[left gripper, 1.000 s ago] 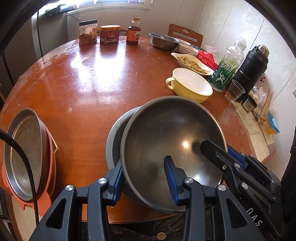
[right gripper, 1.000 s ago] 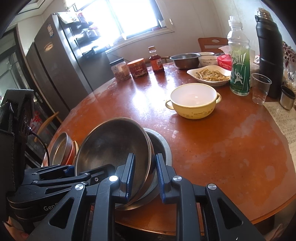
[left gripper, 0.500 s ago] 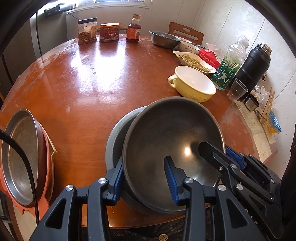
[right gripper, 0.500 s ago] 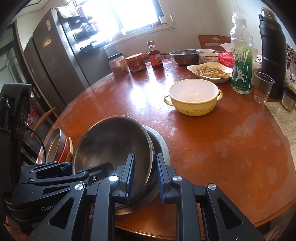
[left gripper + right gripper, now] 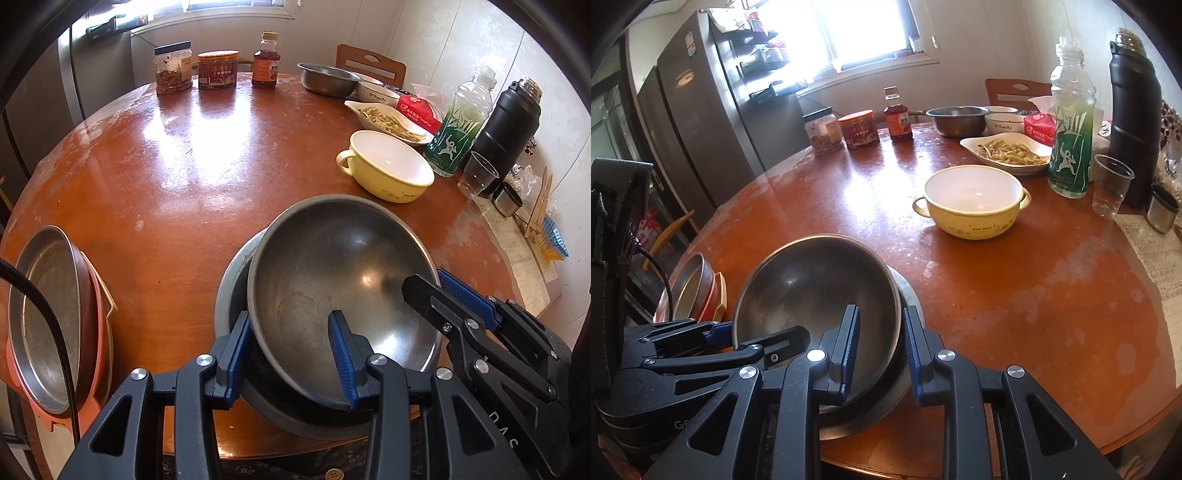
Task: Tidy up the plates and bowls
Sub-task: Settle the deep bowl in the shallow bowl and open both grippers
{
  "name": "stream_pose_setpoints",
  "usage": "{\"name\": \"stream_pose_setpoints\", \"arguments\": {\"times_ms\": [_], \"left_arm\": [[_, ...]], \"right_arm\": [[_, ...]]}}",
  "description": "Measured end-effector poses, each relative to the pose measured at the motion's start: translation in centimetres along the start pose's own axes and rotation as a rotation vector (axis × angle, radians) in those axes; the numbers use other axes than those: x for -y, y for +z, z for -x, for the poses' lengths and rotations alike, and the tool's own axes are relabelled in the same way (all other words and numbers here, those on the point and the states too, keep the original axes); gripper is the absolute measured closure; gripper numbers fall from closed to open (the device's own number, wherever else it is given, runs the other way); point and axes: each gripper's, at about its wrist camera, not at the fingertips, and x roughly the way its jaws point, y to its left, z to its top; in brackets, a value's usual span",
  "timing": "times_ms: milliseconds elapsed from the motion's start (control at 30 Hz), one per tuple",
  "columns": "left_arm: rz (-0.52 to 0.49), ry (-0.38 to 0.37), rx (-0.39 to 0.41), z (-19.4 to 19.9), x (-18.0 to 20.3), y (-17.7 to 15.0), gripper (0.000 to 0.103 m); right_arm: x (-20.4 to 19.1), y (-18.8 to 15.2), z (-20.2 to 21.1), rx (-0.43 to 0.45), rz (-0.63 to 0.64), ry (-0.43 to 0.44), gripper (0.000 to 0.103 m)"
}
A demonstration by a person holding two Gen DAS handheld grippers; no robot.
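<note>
A large steel bowl (image 5: 343, 266) (image 5: 812, 288) sits tilted inside a wider grey metal basin (image 5: 232, 295) (image 5: 908, 291) at the near edge of the round table. My left gripper (image 5: 291, 350) straddles the bowl's near-left rim, one finger inside and one outside, jaws apart with a gap to the rim. My right gripper (image 5: 879, 350) straddles the bowl's right rim the same way, also with a gap. A stack of a steel plate on red and orange dishes (image 5: 55, 314) (image 5: 694, 288) hangs over the left table edge. A yellow two-handled bowl (image 5: 388, 166) (image 5: 971, 199) stands farther back.
At the back right stand a dish of food (image 5: 388, 118), a steel bowl (image 5: 325, 77), a white bowl (image 5: 376, 94), a green bottle (image 5: 461, 125), a black flask (image 5: 509, 129) and a plastic cup (image 5: 476, 177). Jars and a sauce bottle (image 5: 264, 61) stand at the back.
Both grippers have drawn back a little toward the near edge and the view has widened. The steel bowl has settled lower in the basin; both grips on its rim look looser.
</note>
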Motion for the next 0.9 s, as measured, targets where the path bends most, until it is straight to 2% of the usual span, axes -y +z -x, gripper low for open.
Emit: {"name": "stream_pose_setpoints", "arguments": {"times_ms": [333, 500, 733, 800, 900], "left_arm": [[0.006, -0.019, -0.001, 0.1, -0.1, 0.0, 0.062], [0.014, -0.037, -0.002, 0.4, -0.4, -0.1, 0.062], [0.009, -0.037, 0.0, 0.7, -0.4, -0.4, 0.062], [0.008, -0.035, 0.005, 0.9, -0.5, -0.4, 0.062], [0.007, -0.037, 0.009, 1.2, -0.6, -0.5, 0.062]], "right_arm": [[0.0, 0.0, 0.0, 0.001, -0.007, 0.005, 0.076], [0.1, 0.0, 0.4, 0.015, -0.015, 0.008, 0.068], [0.3, 0.0, 0.7, 0.017, -0.034, 0.027, 0.065], [0.5, 0.1, 0.8, 0.021, -0.041, 0.027, 0.058], [0.7, 0.2, 1.1, 0.026, -0.056, 0.042, 0.054]]}}
